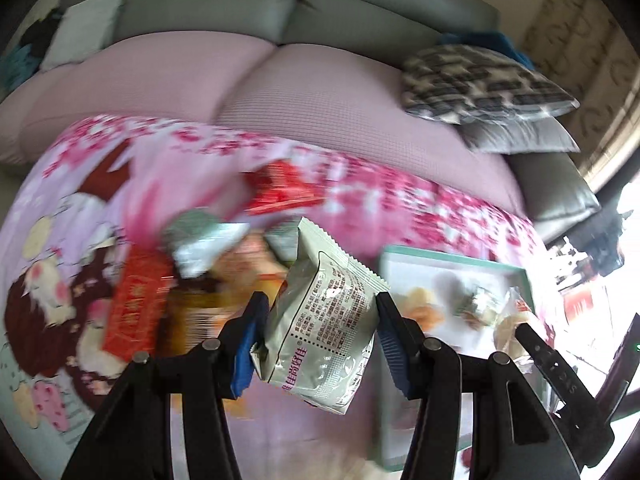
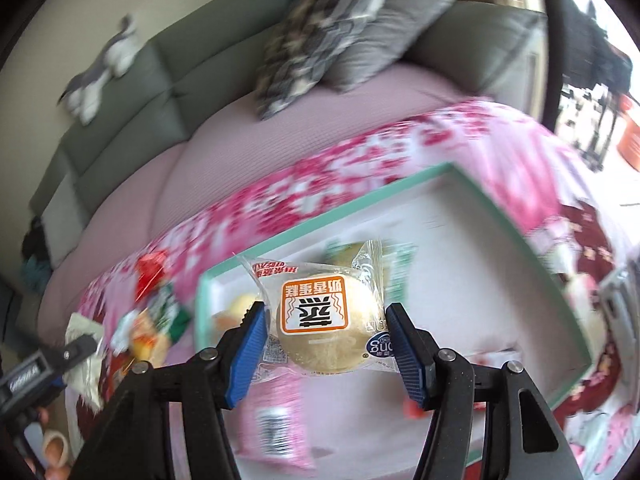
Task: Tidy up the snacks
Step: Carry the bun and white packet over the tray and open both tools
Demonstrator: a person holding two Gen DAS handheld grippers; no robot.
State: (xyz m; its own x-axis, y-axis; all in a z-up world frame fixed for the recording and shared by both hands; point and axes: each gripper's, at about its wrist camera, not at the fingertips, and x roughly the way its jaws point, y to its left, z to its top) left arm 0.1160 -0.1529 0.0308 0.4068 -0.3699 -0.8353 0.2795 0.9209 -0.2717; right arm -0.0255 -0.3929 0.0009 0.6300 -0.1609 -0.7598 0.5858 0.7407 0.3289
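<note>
Both wrist cameras look forward along their gripper fingers, close above the pink floral cloth (image 1: 168, 160) towards the grey-green sofa (image 1: 224, 8). Both views share the shallow white tray with a teal rim (image 1: 448, 258) (image 2: 336, 210) and the grey patterned cushion (image 1: 480, 84) (image 2: 320, 36).

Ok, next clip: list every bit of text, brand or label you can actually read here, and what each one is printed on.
"蒸" and "奶香蛋糕", seen upside down: orange label on the clear-wrapped steamed cake held in the right gripper.
"ong", partial blue logo: same wrapper, right edge.
"佳尚好佳", partial red characters: pale green packet held in the left gripper.
Fine print on the packet, the pink packet's barcode, the red box: too small or blurred.
</note>
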